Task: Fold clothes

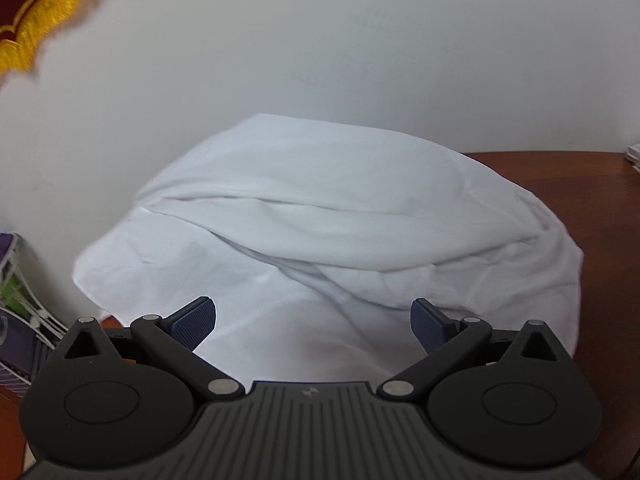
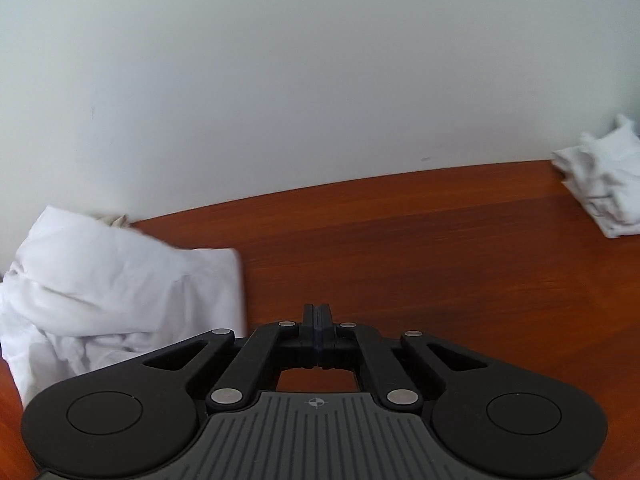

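A rumpled white garment (image 1: 320,232) lies in a loose heap on the brown wooden table (image 1: 580,176), against the wall. My left gripper (image 1: 314,326) hovers just in front of its near edge, open, with nothing between the blue pads (image 1: 196,322). In the right wrist view the same white garment (image 2: 116,280) sits at the left. My right gripper (image 2: 317,316) is shut with nothing in it, over bare table (image 2: 400,248) to the right of the cloth.
A pile of folded white clothes (image 2: 604,180) rests at the table's far right by the wall. A red pennant with gold fringe (image 1: 36,12) hangs on the wall at upper left. A white wire rack (image 1: 20,312) stands at the left edge.
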Demonstrator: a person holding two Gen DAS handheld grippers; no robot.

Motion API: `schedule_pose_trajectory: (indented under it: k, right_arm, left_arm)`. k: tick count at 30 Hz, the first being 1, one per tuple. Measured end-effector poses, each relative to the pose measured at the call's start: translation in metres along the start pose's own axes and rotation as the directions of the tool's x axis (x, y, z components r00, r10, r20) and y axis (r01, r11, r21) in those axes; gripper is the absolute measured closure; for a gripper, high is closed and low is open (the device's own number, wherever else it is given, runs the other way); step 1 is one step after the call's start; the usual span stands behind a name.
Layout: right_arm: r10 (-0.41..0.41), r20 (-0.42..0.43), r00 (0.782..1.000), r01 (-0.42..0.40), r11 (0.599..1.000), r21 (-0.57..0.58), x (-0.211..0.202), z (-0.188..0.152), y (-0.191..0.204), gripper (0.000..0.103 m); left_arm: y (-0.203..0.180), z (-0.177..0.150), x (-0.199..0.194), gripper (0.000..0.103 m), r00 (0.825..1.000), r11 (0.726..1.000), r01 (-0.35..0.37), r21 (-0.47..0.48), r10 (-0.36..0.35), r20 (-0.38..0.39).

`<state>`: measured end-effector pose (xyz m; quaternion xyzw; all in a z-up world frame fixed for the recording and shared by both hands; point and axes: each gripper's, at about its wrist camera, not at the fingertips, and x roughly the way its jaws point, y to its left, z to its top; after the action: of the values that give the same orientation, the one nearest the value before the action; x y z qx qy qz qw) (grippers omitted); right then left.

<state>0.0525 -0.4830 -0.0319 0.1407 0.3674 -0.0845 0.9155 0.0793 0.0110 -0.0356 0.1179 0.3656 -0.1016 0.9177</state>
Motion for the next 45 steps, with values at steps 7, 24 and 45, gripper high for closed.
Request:
schedule_pose_trajectory:
  k: [7, 24, 45]
  right_arm:
    - [0.017, -0.010, 1.000, -0.016, 0.998, 0.054, -0.021, -0.006, -0.029, 0.090]
    - [0.156, -0.174, 0.972, -0.147, 0.987, 0.065, 0.009, -0.069, -0.012, 0.056]
    - [0.247, -0.173, 0.953, -0.245, 0.969, 0.033, 0.092, -0.060, 0.041, 0.046]
  left_arm:
    - [-0.040, -0.033, -0.008, 0.000, 0.984, 0.983, 0.175, 0.061, -0.174, -0.021]
    - [-0.087, -0.127, 0.003, 0.032, 0.933, 0.901, 0.355, 0.250, -0.322, -0.163]
    - [-0.093, -0.122, 0.029, 0.040, 0.876, 0.829, 0.474, 0.297, -0.412, -0.250]
